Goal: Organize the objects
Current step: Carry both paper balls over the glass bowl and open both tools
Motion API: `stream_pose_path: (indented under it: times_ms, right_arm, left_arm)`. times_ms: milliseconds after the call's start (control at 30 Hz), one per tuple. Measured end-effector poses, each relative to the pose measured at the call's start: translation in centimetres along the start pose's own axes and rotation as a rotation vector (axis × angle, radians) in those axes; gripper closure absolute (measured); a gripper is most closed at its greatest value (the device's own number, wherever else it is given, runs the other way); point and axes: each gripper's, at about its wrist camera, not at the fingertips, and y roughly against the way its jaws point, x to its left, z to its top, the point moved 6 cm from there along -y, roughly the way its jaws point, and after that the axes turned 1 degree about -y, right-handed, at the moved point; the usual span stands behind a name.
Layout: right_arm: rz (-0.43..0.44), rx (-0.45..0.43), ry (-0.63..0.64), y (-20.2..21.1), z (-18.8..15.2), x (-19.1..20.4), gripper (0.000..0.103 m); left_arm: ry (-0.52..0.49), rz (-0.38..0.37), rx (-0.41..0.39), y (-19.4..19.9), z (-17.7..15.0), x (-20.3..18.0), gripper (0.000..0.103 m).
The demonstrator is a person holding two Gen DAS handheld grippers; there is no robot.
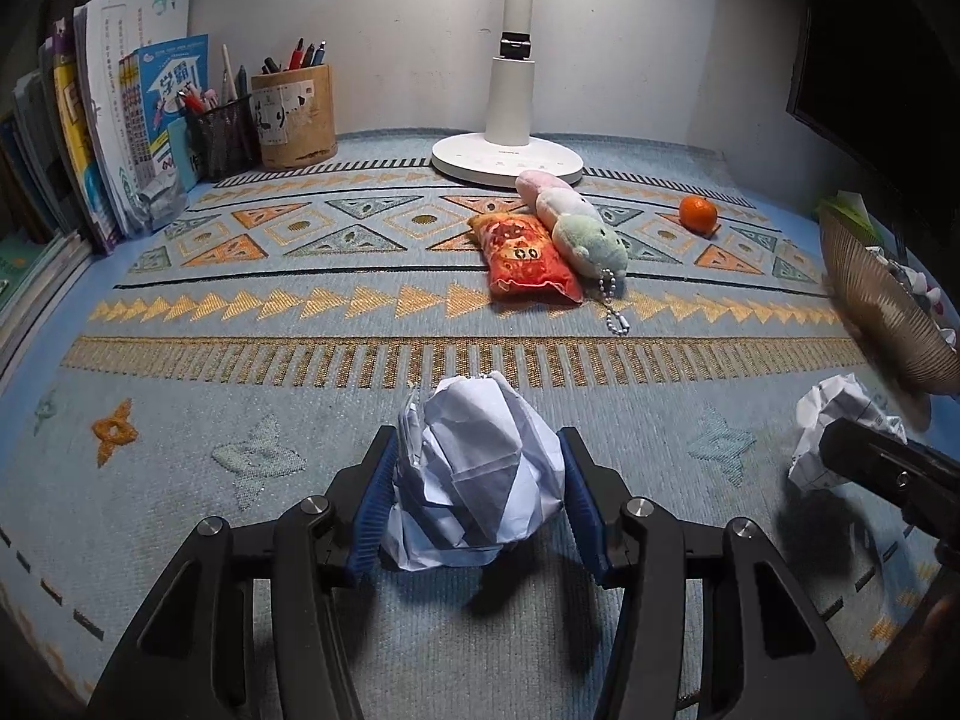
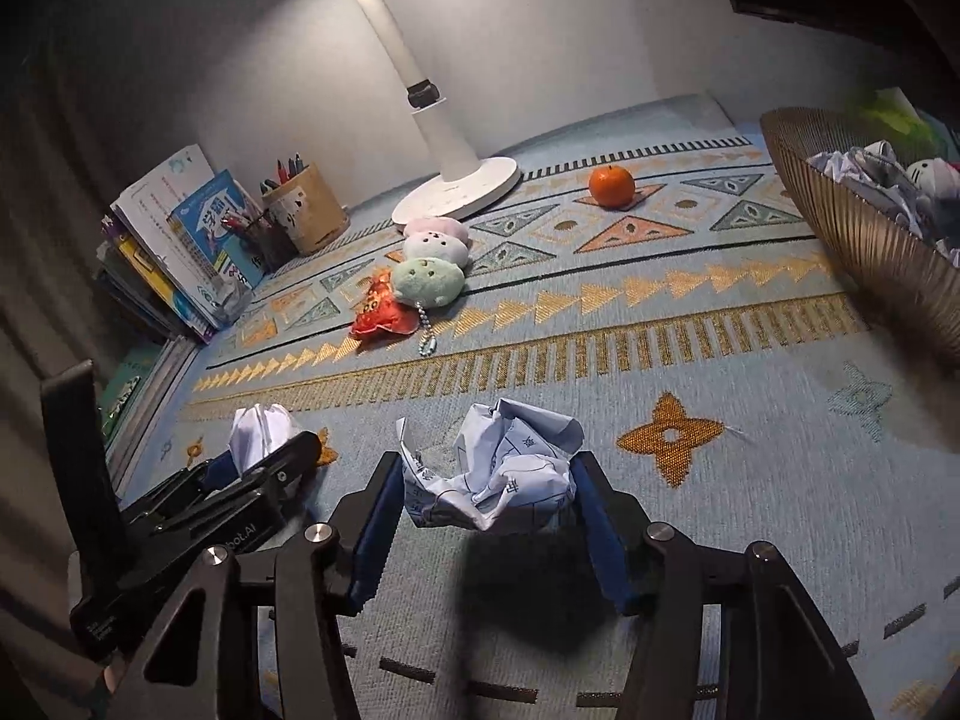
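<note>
Crumpled white paper balls sit clamped in both tongs above the blue patterned woven mat (image 1: 240, 324): the left gripper (image 1: 480, 480) pinches a plain, sharply creased wad (image 1: 480, 468), the right gripper (image 2: 489, 480) a looser one printed with blue gridlines (image 2: 498, 468). Either light wad could slip or spring from the blue pads (image 2: 603, 528) if the squeeze eases on the way to the ribbed brown basket (image 2: 852, 228), far right of the tongs and already holding paper. Ahead of both tongs lie a striped plush caterpillar (image 1: 576, 216), a red plush pouch (image 1: 528, 258) and an orange mandarin (image 2: 611, 185).
</note>
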Motion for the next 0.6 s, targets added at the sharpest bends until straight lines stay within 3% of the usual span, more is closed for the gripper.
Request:
stream_pose_path:
  times_ms: [367, 467, 600]
  right_arm:
    - [-0.041, -0.106, -0.046, 4.7, 1.5, 1.8, 0.048]
    - [-0.088, -0.149, -0.057, 6.9, 2.5, 1.0, 0.048]
    - [-0.166, -0.263, -0.092, 12.2, 4.7, -1.5, 0.048]
  left_arm:
    - [-0.028, -0.097, -0.030, 0.7, 0.1, -0.7, 0.055]
    - [-0.040, -0.086, -0.042, 1.1, 0.3, -1.0, 0.055]
    - [-0.060, -0.145, -0.086, 4.1, 2.9, -2.8, 0.055]
